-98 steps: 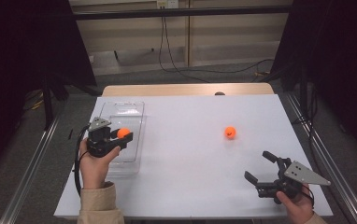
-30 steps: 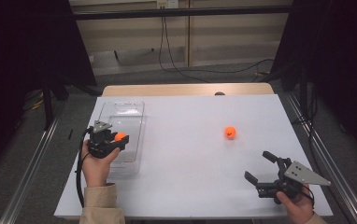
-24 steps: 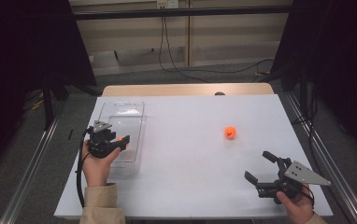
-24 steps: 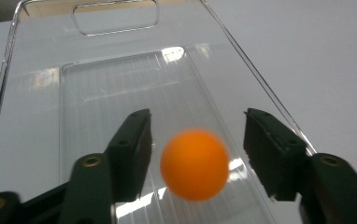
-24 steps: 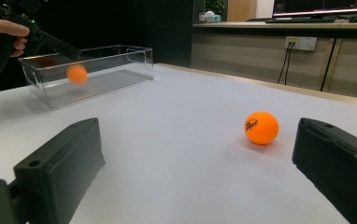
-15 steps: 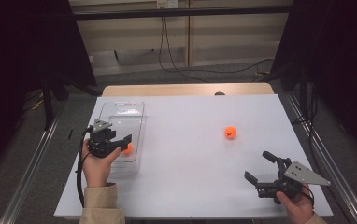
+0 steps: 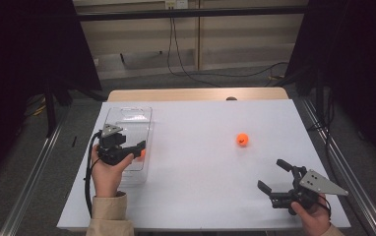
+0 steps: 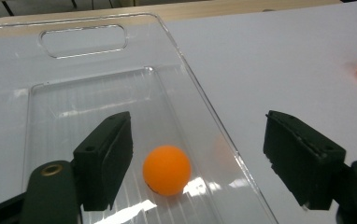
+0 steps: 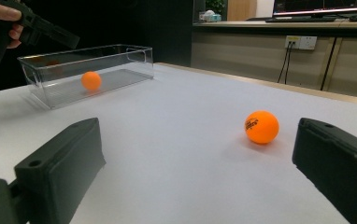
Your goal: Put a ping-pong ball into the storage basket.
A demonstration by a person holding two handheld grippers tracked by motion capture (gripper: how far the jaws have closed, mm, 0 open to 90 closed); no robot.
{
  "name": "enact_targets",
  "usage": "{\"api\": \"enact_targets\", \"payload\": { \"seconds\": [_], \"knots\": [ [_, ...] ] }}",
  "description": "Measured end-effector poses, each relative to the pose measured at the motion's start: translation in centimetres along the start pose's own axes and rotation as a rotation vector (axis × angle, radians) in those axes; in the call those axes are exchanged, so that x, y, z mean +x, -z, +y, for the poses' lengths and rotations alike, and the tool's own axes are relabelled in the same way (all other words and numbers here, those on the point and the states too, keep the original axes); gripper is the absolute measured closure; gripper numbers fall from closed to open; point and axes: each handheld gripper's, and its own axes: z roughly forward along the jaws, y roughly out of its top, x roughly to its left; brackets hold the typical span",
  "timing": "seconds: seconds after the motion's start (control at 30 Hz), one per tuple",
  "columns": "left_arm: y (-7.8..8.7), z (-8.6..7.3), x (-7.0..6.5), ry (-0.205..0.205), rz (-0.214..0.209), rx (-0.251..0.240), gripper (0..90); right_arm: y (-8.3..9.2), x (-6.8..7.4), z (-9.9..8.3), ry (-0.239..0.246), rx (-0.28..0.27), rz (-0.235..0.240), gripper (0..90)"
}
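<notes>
Over the clear bin (image 7: 127, 129), the left gripper (image 8: 200, 158) has just been opening its jaws; they're spread, touching nothing. An orange ball (image 8: 166, 170) lies loose below, between them. Right gripper (image 9: 190, 172) sits wide open too, second ball (image 9: 261, 126) just ahead.

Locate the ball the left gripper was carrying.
It lies inside the clear box at the table's left side in the high view: orange ball below the left gripper, whose jaws have just been opening and no longer touch it.
</notes>
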Motion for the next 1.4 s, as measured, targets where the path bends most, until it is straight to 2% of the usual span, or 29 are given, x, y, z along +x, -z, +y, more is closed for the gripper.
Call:
{"api": "enact_targets", "payload": {
  "seconds": [0.3,0.5,0.57,0.63,1.2,1.4],
  "knots": [
    [-0.1,0.7,-1.3,-0.034,-0.036,-0.006,18.1,0.0,0.0,0.0,0.004,-0.001,0.001,1.6],
    [-0.2,0.9,-2.1,-0.033,-0.056,-0.017,15.9,0.0,-0.1,0.0,0.004,-0.001,-0.001,1.6],
    [-0.2,1.0,-2.2,-0.048,-0.060,-0.011,15.9,0.0,0.0,0.0,0.002,-0.001,-0.002,1.6],
    [-0.3,1.1,-2.5,-0.040,-0.065,-0.019,15.4,0.0,0.0,0.0,0.004,0.000,-0.002,1.6],
    [-0.9,1.3,-3.8,-0.051,-0.114,-0.010,11.6,0.0,0.0,0.0,0.006,0.000,-0.001,1.6],
    [-1.0,1.5,-4.4,-0.066,-0.126,-0.006,11.1,0.0,0.0,0.0,0.003,-0.001,-0.002,1.6]
  ]
}}
